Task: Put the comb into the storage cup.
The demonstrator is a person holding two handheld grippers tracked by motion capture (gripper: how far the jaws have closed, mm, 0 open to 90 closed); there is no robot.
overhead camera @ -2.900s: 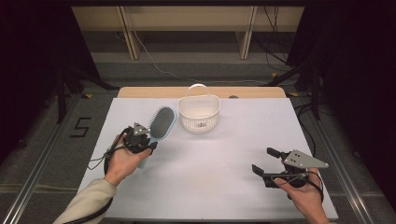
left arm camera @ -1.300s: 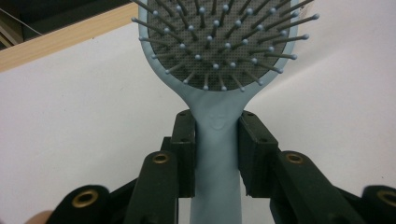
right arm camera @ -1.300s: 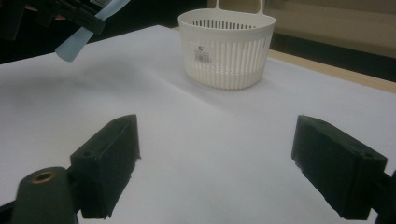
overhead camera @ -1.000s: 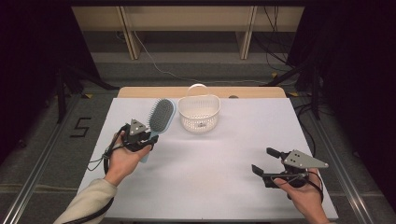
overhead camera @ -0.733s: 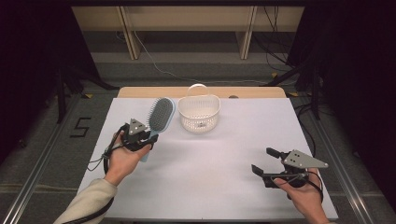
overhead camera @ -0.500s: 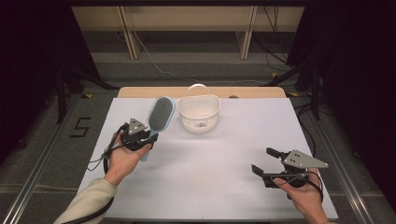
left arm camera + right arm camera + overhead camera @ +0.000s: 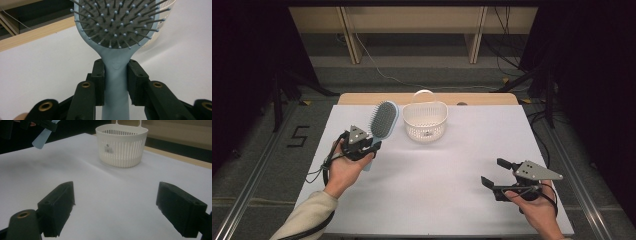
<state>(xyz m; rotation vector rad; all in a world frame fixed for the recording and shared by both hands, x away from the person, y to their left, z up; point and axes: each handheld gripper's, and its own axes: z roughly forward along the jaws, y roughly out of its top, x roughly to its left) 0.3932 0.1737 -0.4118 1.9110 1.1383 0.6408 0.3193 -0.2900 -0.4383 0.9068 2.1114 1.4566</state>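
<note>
One grip done: left gripper has its jaws closed on the brush handle, pads pressing both sides just below the head.
Brush place: head sticks out past the jaw tips, bristles facing the left gripper view; handle end runs back under the jaws; looks lifted off the table, judging by the handle end hanging in air in the right gripper view.
Basket: ahead and to the right of the left jaws, near the brush head, its rim just behind the head in the left gripper view; looks empty as far as the rim lets me see.
Likely goal: brush into basket, my guess from the layout.
Done so far: pick-up.
Left to do: carry brush over the rim, lower, release.
Right gripper: jaws wide, nothing between them, pointed toward the basket, well apart from it.
Right hand: low by the table's near edge.
In the way: nothing between brush and basket; bare sheet only.
Watch: basket's tall hanger loop on the far side, and the brush is long next to the basket opening, so it may end up leaning on the rim.
Around: wooden table edge beyond the sheet, cables on the floor, a "5" mark left of the table.
</note>
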